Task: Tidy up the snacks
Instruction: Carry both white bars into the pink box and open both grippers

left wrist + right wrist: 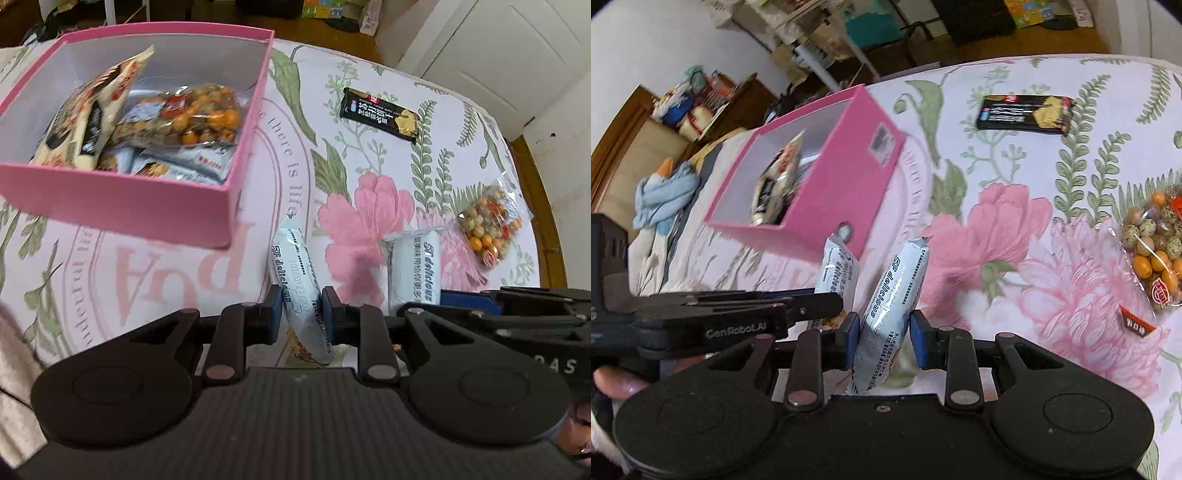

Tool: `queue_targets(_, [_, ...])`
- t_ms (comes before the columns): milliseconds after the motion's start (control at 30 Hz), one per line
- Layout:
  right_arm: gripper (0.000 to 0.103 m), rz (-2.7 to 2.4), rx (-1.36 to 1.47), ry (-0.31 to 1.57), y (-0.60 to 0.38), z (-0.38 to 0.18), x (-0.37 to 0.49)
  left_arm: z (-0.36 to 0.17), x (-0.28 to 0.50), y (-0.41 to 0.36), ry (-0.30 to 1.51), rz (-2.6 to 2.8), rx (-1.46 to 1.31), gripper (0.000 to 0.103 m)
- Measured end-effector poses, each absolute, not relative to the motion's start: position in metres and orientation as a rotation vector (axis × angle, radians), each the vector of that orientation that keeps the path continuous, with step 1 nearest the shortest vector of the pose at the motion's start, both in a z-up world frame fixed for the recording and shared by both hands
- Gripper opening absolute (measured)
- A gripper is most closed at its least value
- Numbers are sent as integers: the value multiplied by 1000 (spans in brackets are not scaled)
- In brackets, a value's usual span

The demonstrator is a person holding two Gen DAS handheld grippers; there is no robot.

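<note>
- Silver snack packet (301,295) is being clamped upright between the narrowly closed jaws of the left gripper (302,314).
- Second silver packet (892,306) is being gripped likewise by the right gripper (884,338).
- Both are being held above the floral cloth (351,155), near the pink box (147,206).

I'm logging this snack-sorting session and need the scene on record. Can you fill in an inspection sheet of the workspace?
Surface: floral cloth, pink flowers and lettering.
Job's things: pink box open, several snack packets inside; black cracker packet and clear nut bag lying on the cloth.
Clutter: blue cloth bundle beside the box.
Grippers: left gripper shut on a silver-blue packet; right gripper shut on a second silver-blue packet.
Cables: nothing seen.
Surroundings: white door, wooden floor, shelving.
</note>
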State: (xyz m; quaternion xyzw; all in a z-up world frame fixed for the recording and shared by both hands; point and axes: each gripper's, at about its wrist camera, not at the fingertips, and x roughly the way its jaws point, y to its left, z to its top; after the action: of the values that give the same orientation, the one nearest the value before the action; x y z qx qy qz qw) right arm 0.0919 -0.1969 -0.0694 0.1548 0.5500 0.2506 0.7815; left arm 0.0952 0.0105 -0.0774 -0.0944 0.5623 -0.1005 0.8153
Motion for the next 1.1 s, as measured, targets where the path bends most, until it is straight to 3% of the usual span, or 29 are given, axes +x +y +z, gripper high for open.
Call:
queue_targets(267, [34, 653, 266, 1161, -166, -28, 69, -41, 77, 46, 1175, -259, -220, 22])
queue_targets(633, [35, 760, 212, 996, -122, 12, 78, 14, 83, 118, 974, -128, -244, 22])
queue_targets(833, [35, 756, 182, 917, -93, 19, 114, 17, 115, 136, 941, -115, -262, 22])
queue_targets(1100, [34, 691, 70, 936, -54, -12, 164, -14, 157, 143, 909, -138, -250, 22])
